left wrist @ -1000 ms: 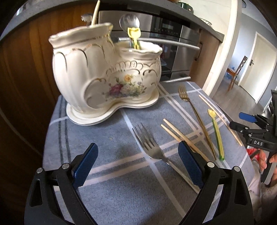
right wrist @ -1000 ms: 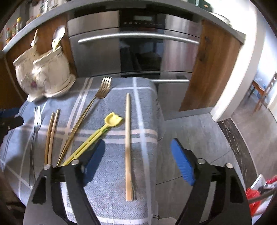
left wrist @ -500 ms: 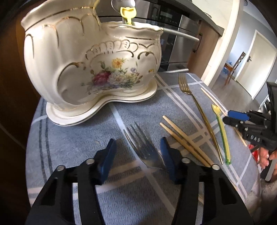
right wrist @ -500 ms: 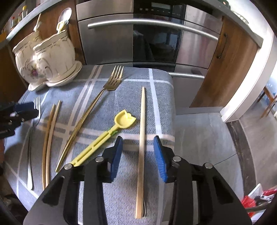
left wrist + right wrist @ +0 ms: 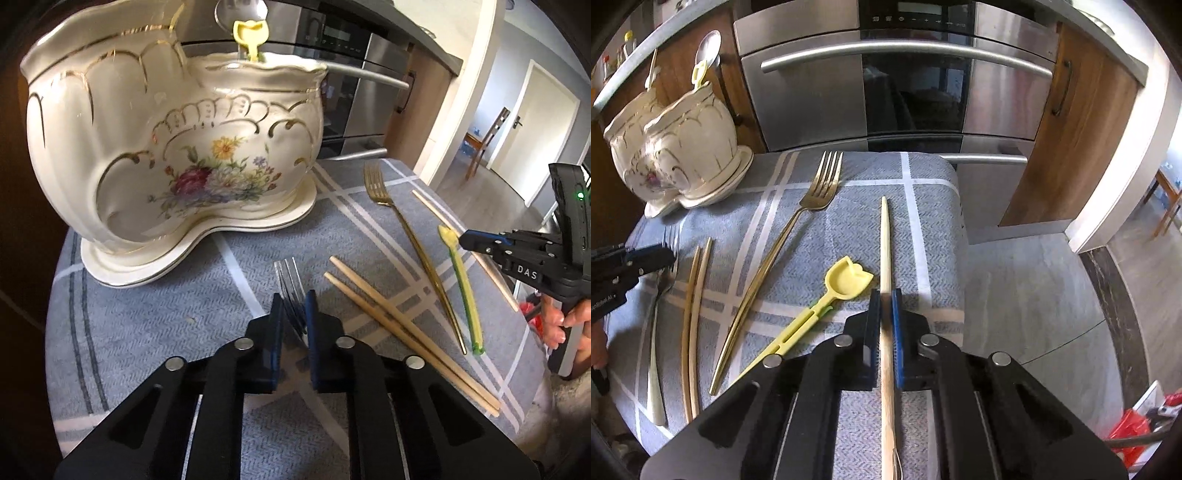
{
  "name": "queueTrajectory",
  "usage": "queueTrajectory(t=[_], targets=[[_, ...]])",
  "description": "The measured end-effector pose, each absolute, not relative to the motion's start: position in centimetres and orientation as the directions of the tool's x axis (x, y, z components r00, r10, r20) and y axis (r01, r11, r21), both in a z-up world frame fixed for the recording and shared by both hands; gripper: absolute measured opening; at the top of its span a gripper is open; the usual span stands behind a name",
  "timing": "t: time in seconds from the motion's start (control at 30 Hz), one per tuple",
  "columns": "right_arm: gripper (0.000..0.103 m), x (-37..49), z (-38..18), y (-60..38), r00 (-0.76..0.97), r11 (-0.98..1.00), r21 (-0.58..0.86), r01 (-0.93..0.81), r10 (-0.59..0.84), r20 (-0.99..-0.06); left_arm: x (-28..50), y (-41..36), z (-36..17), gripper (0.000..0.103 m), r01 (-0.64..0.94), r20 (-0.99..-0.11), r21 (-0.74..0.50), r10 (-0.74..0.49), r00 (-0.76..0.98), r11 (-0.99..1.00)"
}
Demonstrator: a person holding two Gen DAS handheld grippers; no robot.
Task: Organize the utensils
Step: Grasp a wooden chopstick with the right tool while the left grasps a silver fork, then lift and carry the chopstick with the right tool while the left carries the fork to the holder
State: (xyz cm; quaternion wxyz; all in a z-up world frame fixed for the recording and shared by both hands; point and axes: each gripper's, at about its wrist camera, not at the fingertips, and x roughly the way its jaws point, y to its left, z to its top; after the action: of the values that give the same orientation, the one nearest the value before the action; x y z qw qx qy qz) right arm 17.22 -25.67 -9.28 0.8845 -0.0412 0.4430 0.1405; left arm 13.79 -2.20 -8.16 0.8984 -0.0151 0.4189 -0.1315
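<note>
Grey plaid cloth (image 5: 849, 229); left gripper (image 5: 294, 314) fingers apparently tight on silver fork (image 5: 288, 280); right gripper (image 5: 885, 321) fingers tight on single chopstick (image 5: 885, 240)

Two close tool-mounted views, shared grey cloth (image 5: 155, 325).

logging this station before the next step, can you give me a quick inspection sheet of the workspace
surface: grey plaid cloth over a small table.
job's things: ceramic holder already holds a spoon and a yellow utensil; silver fork, chopstick pair, gold fork, yellow spoon and single chopstick lie on the cloth.
clutter: nothing seen.
grippers: left gripper shut on silver fork; right gripper shut on single chopstick.
cables: nothing seen.
surroundings: steel oven, wood cabinets.
</note>
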Motion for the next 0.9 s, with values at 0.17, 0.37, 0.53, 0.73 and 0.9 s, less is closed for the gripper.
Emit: queueTrajectory(t=[0.17, 0.37, 0.53, 0.73, 0.9], targets=[[0.006, 16.7, -9.1, -26.9, 0.592, 0.969, 0.097, -0.229, 0.218, -0.776, 13.2, -1.8, -7.3, 0.006, 0.231, -0.722, -0.165, -0.277, 0.634, 0.959], [0.006, 15.5, -7.7, -28.2, 0.641, 0.97, 0.145, -0.193, 0.237, -0.73, 12.0, -1.5, -5.5, 0.003, 0.244, -0.683, -0.159, -0.286, 0.672, 0.956], [0.006, 13.9, -5.6, -28.0, 0.693, 0.964, 0.166, -0.206, 0.264, -0.671, 10.7, -1.1, -3.7, 0.002, 0.256, -0.639, -0.154, -0.294, 0.711, 0.954], [0.006, 12.6, -3.0, -27.0, 0.747, 0.951, 0.19, -0.244, 0.309, -0.588, 9.1, -0.2, -1.4, 0.002, 0.251, -0.577, -0.144, -0.287, 0.765, 0.957], [0.006, 12.2, -1.4, -24.9, 0.772, 0.936, 0.221, -0.276, 0.352, -0.53, 7.9, 1.3, 0.7, 0.002, 0.234, -0.523, -0.133, -0.268, 0.809, 0.963]])
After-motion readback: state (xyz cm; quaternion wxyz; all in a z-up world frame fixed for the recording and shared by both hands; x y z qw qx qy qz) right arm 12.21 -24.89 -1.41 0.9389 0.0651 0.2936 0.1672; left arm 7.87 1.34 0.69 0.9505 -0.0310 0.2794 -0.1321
